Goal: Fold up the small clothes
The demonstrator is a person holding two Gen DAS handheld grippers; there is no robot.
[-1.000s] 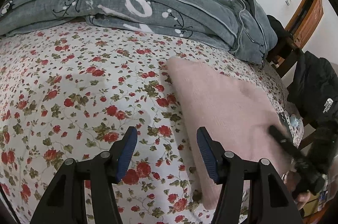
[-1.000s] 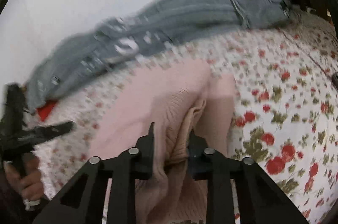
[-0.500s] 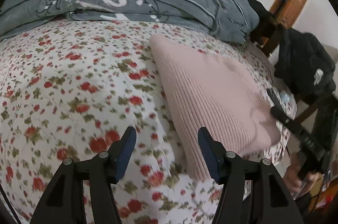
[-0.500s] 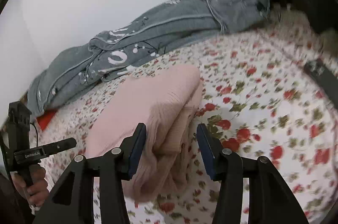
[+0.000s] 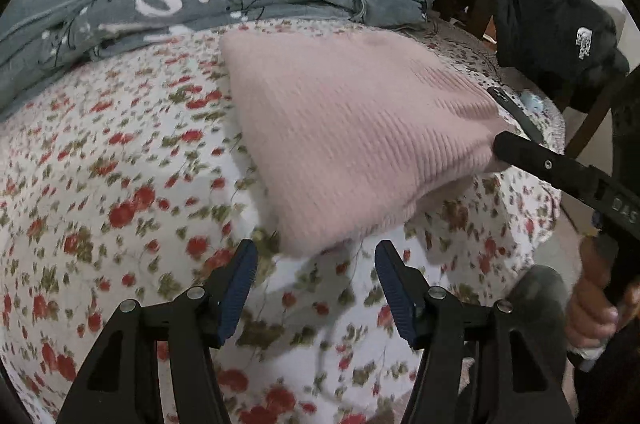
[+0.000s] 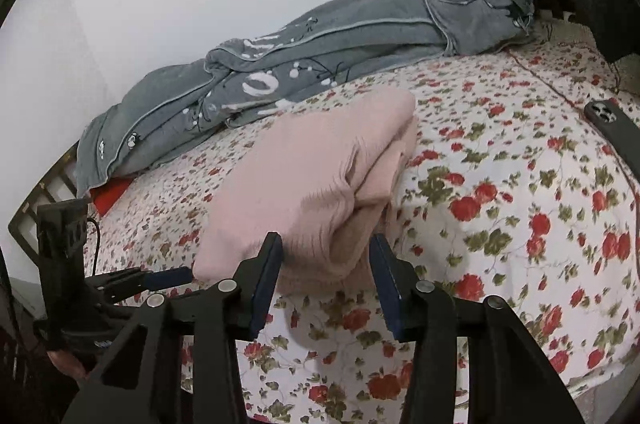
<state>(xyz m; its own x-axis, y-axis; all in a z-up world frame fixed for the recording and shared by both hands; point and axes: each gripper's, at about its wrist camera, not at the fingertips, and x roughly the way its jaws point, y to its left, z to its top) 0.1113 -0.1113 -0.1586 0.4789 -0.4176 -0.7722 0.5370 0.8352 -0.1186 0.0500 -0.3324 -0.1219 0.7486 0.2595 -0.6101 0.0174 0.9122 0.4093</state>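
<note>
Bedsheet (image 6: 500, 160) holds folded pink sweater (image 6: 320, 176); left gripper (image 5: 316, 264) gapes empty, right gripper (image 6: 326, 256) just narrowed, unclamped.

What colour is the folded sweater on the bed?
Pale pink, ribbed knit; the sweater shows best in the right wrist view.

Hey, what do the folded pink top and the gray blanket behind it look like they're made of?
The pink top looks like a soft ribbed knit, probably cotton or acrylic: fine parallel ribs and a matte, slightly fuzzy surface. The gray blanket looks like plush fleece or flannel: a velvety nap, thick soft folds, a piped edge and a white printed pattern. Exact fibres can't be told.
</note>
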